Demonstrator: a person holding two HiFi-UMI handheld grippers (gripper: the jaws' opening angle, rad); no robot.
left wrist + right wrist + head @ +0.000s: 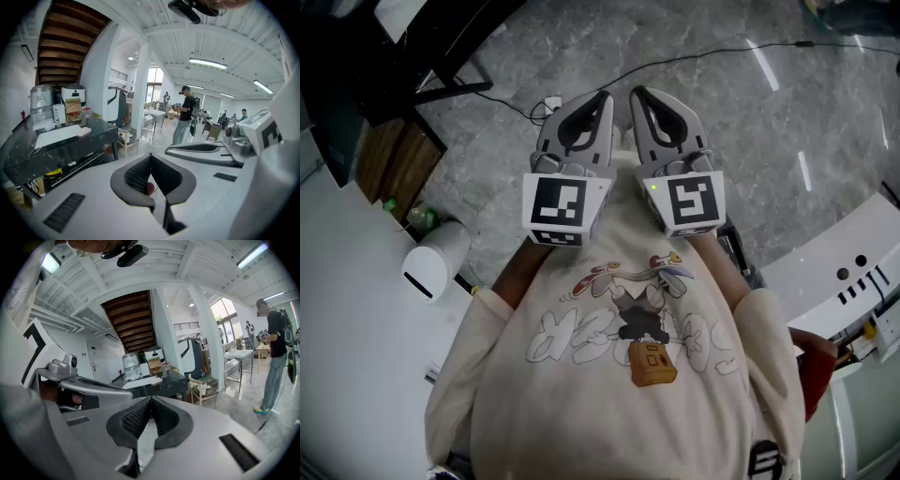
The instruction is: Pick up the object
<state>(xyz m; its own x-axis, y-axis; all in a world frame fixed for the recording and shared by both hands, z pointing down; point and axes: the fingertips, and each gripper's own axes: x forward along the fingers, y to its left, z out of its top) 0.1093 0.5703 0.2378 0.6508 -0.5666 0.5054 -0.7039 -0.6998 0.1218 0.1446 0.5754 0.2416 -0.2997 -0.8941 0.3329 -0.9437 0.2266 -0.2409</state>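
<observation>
The object cannot be made out; left claw (150,155) and right claw (151,399) are closed, gripping nothing.

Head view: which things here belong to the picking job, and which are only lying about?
Job:
- left gripper, shut
- right gripper, shut
- no object to pick up can be seen

Lying about:
- white bin
- black cable on the grey floor
- dark table, seen in the left gripper view

Floor (750,131) fwd open; cable (712,54) crosses; white cyl. (436,258) L.
</observation>
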